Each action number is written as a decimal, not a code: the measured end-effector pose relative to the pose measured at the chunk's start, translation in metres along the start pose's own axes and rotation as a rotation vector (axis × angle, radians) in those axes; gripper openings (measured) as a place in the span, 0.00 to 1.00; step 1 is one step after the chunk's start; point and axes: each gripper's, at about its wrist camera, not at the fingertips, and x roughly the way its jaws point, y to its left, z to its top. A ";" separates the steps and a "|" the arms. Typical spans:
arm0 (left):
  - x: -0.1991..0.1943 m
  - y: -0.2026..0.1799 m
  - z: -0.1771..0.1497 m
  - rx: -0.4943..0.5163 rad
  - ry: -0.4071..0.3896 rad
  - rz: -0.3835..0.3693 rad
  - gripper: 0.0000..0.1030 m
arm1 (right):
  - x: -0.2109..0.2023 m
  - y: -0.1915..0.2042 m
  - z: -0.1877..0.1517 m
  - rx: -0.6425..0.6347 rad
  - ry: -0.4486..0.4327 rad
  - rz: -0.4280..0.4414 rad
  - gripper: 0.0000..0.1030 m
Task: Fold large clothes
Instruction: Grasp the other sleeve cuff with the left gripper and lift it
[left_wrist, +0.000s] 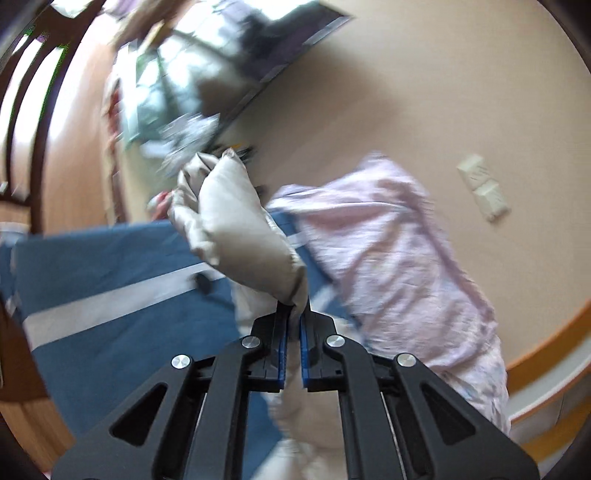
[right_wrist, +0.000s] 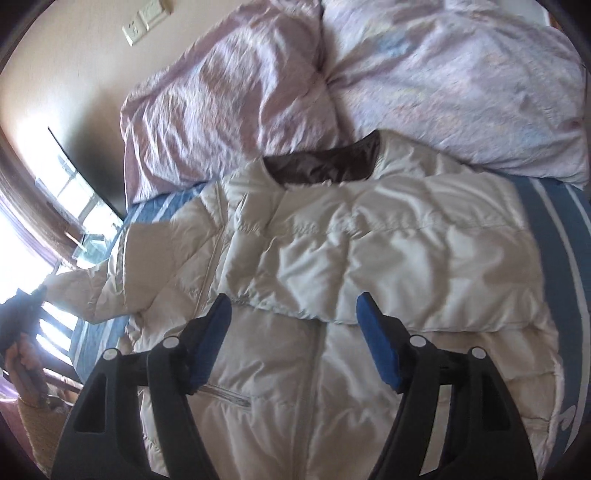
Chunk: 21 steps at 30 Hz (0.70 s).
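Item: cream down jacket (right_wrist: 332, 277), lying front-up on the blue striped bed sheet (right_wrist: 554, 229), brown-lined collar toward the pink pillows (right_wrist: 236, 92).

Left hand-held gripper (left_wrist: 294, 314): pinched tight on the sleeve (left_wrist: 236, 221), raised off the bed.

Right hand-held gripper (right_wrist: 293, 314): spread wide, empty, above the chest.

Step judged: folding the sleeve across the body. Carry the cuff flat over the chest, keep the shoulder seam straight, and let the free gripper pin the padding so trapped air does not spring it back.

Jacket (right_wrist: 332, 258) hem cut off below; shelf clutter (left_wrist: 177, 110) blurred.
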 end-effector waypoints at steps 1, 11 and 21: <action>-0.002 -0.020 -0.001 0.038 -0.003 -0.032 0.04 | -0.003 -0.004 0.001 0.006 -0.006 0.000 0.69; 0.014 -0.177 -0.087 0.335 0.176 -0.340 0.04 | -0.035 -0.057 0.003 0.104 -0.090 -0.028 0.69; 0.067 -0.233 -0.223 0.538 0.532 -0.455 0.04 | -0.041 -0.090 0.004 0.168 -0.115 -0.057 0.69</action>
